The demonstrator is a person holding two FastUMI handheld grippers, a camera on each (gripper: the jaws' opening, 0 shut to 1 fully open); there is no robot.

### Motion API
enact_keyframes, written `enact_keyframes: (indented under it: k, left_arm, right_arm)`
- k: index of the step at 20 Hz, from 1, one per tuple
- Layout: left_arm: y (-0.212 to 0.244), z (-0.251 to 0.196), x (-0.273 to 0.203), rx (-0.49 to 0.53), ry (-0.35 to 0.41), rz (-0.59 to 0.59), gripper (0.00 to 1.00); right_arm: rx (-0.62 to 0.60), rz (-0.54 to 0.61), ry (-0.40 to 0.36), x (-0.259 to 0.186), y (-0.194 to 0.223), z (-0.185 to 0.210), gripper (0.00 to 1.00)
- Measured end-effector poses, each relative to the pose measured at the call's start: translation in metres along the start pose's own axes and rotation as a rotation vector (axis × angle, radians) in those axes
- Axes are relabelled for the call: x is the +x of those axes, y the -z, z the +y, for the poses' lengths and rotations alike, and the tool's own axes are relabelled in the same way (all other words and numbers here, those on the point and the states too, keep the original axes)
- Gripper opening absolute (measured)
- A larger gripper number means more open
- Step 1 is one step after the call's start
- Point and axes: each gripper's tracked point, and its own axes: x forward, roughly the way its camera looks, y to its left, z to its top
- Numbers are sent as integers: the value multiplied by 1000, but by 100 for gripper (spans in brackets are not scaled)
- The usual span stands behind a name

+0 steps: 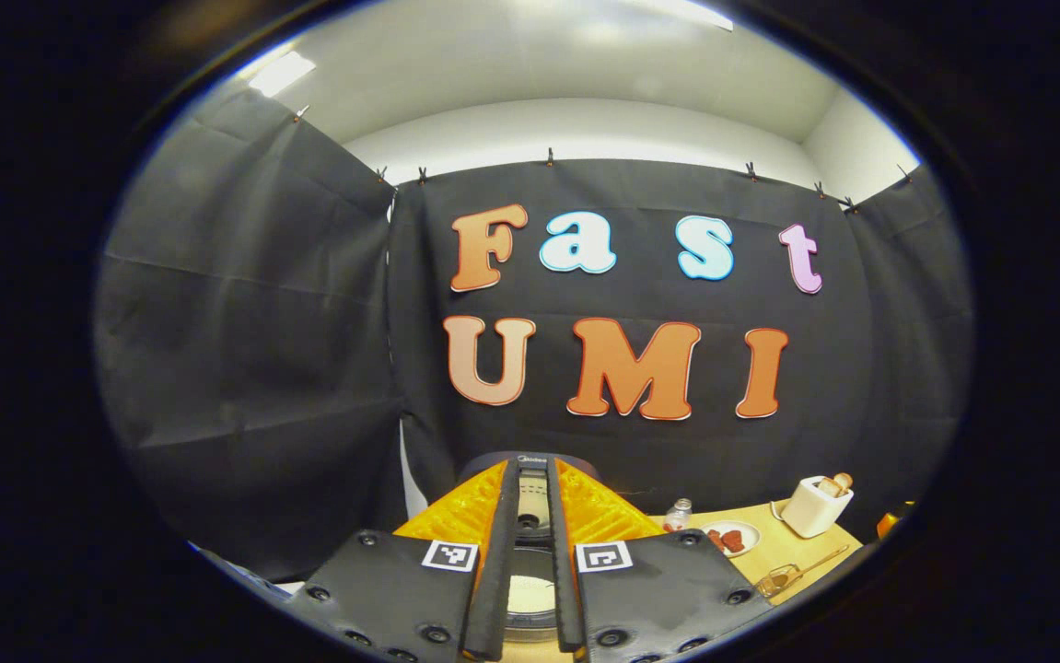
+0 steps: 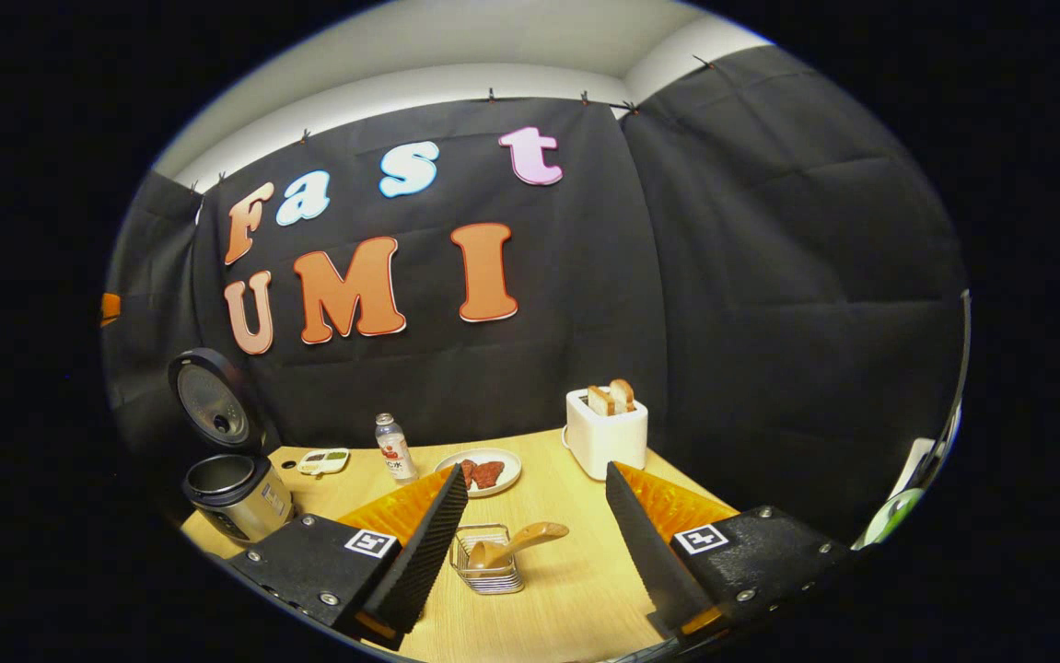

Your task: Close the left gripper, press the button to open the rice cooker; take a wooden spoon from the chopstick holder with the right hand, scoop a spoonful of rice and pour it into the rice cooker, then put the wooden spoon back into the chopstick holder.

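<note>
Right tool (image 2: 534,534): wide apart, low in the frame, around the wooden spoon (image 2: 516,541).
Left tool (image 1: 530,575): nearly together.
Risk: spoon may slip, tipping its holder (image 2: 485,564).

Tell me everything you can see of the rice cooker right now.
In the right gripper view the rice cooker stands upright at the table's far left corner, by the black cloth wall. Its body looks like brushed metal on a dark base. The round dark lid is swung up and back on its hinge, its grey inner plate facing the room. The inner pot looks empty, though its bottom is hidden. Nothing touches it; a small tray lies just right of it.
</note>
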Motion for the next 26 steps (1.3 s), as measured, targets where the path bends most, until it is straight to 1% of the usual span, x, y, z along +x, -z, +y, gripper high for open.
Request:
enact_keyframes:
  k: [1, 4, 7, 8, 9, 12, 13, 15, 16, 17, 18, 19, 20, 21, 22, 23, 24, 25, 26]
  left_arm:
    - [0, -5, -1, -4, 2, 0, 22]
    - [-4, 1, -13, -21, -16, 4, 45]
    - [-8, 12, -18, -21, -68, -5, 67]
    - [-9, 17, -21, -16, -92, -9, 73]
    - [-10, 21, -23, -11, -112, -15, 80]
    - [-11, 28, -31, 25, -151, -19, 100]
    - [-11, 29, -33, 36, -160, -18, 100]
    - [-9, 31, -36, 43, -177, -16, 100]
    - [-8, 30, -37, 39, -182, -14, 100]
    - [-6, 30, -40, 34, -185, -11, 100]
    - [-4, 30, -41, 30, -189, -7, 100]
    - [0, 32, -41, 28, -194, -2, 100]
    - [3, 32, -42, 29, -200, 3, 100]
    - [4, 34, -43, 30, -206, 7, 100]
    - [5, 35, -44, 31, -211, 11, 100]
    - [5, 35, -44, 29, -214, 12, 100]
    - [5, 34, -45, 26, -214, 12, 100]
    - [6, 34, -45, 24, -213, 13, 100]
    - [5, 33, -43, 22, -211, 13, 100]
  right_arm:
    - [37, 26, 2, 9, 12, -4, 94]
    - [80, 79, 16, 33, 47, -14, 94]
    - [110, 136, 10, 47, 77, -16, 95]
    - [135, 153, 7, 51, 84, -16, 100]
    - [167, 168, 4, 55, 89, -16, 95]
    - [244, 210, 0, 65, 105, -12, 94]
    - [262, 227, -5, 68, 111, -9, 93]
    - [297, 270, -15, 72, 122, -5, 87]
    - [322, 281, -24, 73, 123, -2, 81]
    - [346, 286, -34, 74, 120, 0, 78]
    - [363, 287, -43, 76, 118, 2, 70]
    - [373, 290, -55, 79, 118, 5, 66]
    - [381, 291, -68, 81, 116, 8, 58]
    - [384, 298, -79, 80, 114, 9, 54]
    - [393, 309, -98, 81, 112, 11, 43]
    - [410, 319, -124, 81, 111, 18, 35]
    - [431, 323, -149, 80, 106, 25, 37]
    - [439, 322, -159, 82, 101, 29, 33]
    - [428, 327, -169, 83, 103, 31, 27]
